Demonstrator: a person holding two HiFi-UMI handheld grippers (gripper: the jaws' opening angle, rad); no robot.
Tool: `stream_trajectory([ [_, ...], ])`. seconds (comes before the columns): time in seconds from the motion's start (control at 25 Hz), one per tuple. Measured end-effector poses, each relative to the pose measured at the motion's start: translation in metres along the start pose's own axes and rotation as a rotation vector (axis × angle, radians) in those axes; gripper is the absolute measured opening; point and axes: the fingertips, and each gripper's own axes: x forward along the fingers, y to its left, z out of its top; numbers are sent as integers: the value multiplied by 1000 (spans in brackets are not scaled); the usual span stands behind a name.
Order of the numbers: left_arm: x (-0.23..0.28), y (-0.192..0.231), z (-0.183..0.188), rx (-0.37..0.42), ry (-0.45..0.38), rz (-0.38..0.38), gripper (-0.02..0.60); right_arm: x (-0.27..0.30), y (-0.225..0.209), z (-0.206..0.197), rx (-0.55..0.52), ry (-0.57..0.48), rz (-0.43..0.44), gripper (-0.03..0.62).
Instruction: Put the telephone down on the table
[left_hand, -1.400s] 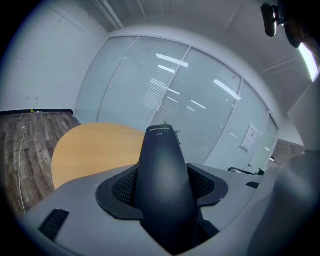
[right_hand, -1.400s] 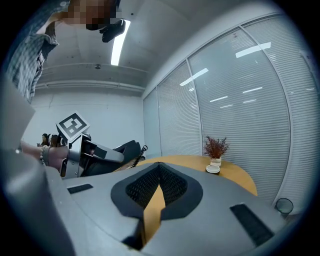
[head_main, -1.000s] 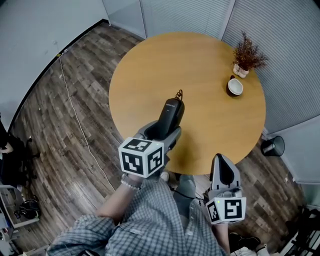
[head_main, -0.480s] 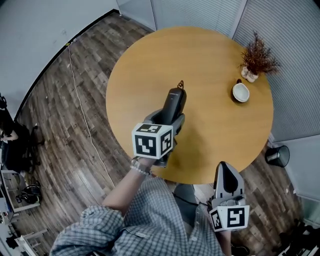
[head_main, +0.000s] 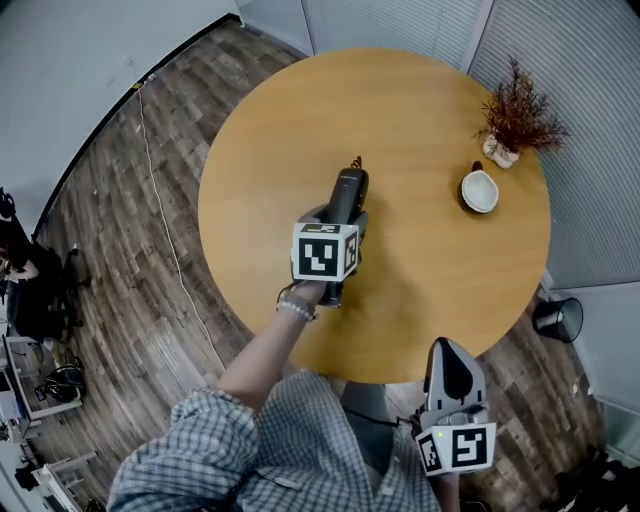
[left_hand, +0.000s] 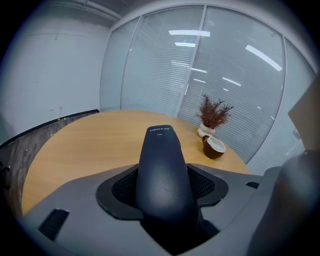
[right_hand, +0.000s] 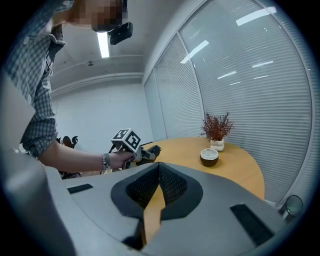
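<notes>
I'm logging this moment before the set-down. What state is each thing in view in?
telephone: gripped, over the table, not yet released.
left gripper: fingers shut on the telephone.
right gripper: fingers together, empty.
cup: upright on the table, apart from the telephone.
potted plant: upright, beside the cup.
</notes>
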Motion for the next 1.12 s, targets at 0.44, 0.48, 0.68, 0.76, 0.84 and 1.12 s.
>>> stream_trajectory([
  [0.44,67,17,-9,48,89,112,281,10,-10,-15,48,46,2,6],
  [0.48,72,19,-11,57,97,124,281,11,-10,-15,50,47,3,6],
  [0.68,85,28,-18,102,117,199,282,13,-13,-17,58,55,0,6],
  [0.76,88,30,-21,121,124,221,282,14,-14,-18,60,57,-3,6],
  [0.84,92,30,-25,127,132,223,282,14,-15,-18,62,59,-7,6],
  [1.12,97,23,-25,153,115,184,285,20,-16,-15,85,46,-9,6],
])
